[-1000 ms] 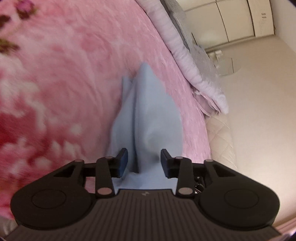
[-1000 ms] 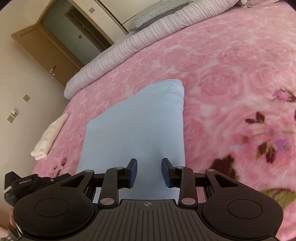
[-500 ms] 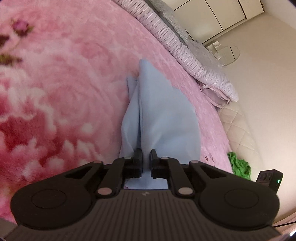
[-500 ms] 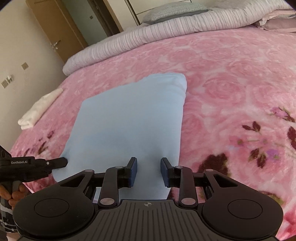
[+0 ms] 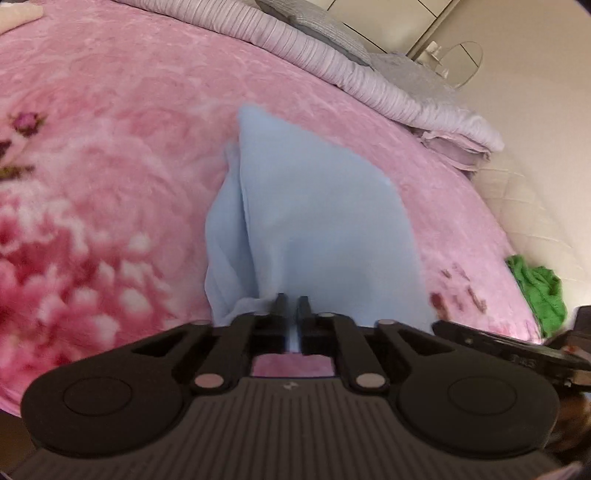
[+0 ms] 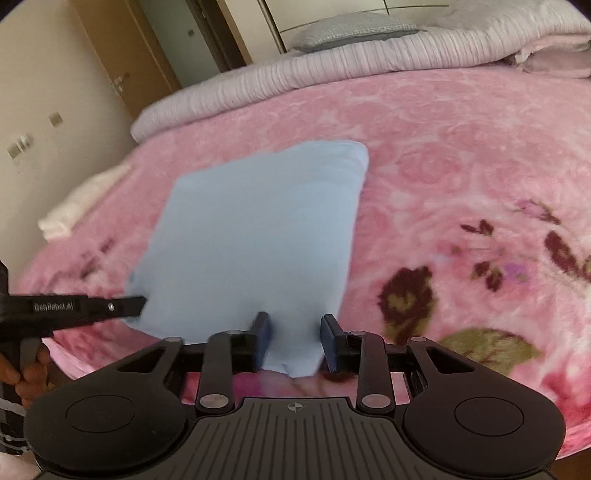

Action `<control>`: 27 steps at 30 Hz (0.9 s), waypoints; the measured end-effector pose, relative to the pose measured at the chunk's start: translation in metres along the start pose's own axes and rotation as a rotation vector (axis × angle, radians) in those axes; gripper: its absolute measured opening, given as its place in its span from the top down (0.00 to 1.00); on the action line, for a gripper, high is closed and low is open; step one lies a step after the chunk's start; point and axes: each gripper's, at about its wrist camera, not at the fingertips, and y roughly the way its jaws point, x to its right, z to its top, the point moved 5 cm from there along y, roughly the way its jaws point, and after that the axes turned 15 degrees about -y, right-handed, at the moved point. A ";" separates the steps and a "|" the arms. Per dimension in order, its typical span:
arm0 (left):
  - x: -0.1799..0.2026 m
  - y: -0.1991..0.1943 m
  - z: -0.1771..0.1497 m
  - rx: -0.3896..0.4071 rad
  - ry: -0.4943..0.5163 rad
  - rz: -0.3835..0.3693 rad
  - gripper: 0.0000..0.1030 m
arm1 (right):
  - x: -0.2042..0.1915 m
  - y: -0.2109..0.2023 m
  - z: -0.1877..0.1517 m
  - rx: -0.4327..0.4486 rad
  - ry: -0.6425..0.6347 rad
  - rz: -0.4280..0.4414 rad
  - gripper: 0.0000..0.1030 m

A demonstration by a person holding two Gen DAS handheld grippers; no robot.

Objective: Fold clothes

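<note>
A light blue garment (image 6: 255, 229) lies folded into a rough rectangle on the pink floral blanket (image 6: 461, 155). My left gripper (image 5: 291, 306) is shut on the near left corner of the blue garment (image 5: 314, 221); its tip also shows in the right wrist view (image 6: 122, 306), pinching that corner. My right gripper (image 6: 295, 332) is open, its jaws on either side of the garment's near right corner. The right gripper's side shows at the right edge of the left wrist view (image 5: 509, 350).
A rolled striped lilac quilt (image 6: 332, 74) and grey pillow (image 6: 351, 29) lie along the far bed edge. A folded cream garment (image 6: 81, 206) rests at the bed's left edge. A green cloth (image 5: 539, 291) lies beyond the bed. A door (image 6: 122, 55) is at far left.
My left gripper closed on the garment's corner, from open a second ago. My right gripper stayed open and shifted toward the near right corner. Both views tilted up toward the bed's far edge.
</note>
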 end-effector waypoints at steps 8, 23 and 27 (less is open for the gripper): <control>0.009 -0.022 -0.012 0.020 0.039 0.096 0.95 | -0.016 -0.017 0.001 0.042 -0.011 0.010 0.70; 0.071 -0.050 -0.047 0.081 0.274 0.378 0.72 | -0.021 -0.044 -0.014 -0.026 0.059 -0.135 0.64; 0.084 -0.065 -0.056 0.109 0.310 0.398 0.68 | -0.019 -0.067 -0.011 0.019 0.094 -0.170 0.55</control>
